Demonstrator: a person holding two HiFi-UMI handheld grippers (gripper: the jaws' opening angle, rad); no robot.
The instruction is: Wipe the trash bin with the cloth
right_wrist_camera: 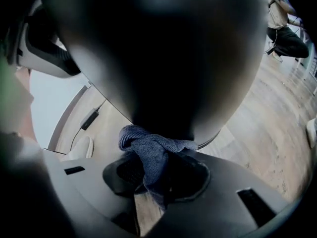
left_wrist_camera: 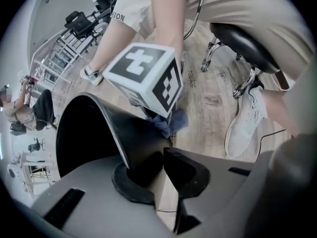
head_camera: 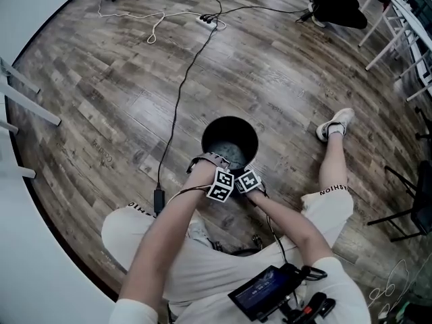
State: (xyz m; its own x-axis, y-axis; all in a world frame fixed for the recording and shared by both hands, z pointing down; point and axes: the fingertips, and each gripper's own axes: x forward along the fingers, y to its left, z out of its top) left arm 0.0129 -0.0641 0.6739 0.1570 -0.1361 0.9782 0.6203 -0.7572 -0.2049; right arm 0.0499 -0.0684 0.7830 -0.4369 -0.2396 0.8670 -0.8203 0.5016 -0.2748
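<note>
The left gripper [left_wrist_camera: 152, 171] was clamped on the near rim of the black trash bin [head_camera: 214, 130], which stood on the wooden floor [head_camera: 101, 79]. The right gripper [right_wrist_camera: 154, 176] pinched the blue-grey cloth [right_wrist_camera: 148, 150], bunched against the bin's outer wall.

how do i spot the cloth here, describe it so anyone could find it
Start at the round black plastic trash bin standing on the wood-plank floor in front of the seated person. At its side, the right hand-held gripper pinches a blue-grey knitted cloth. It is the only soft, bunched, bluish thing beside the smooth black bin.
</note>
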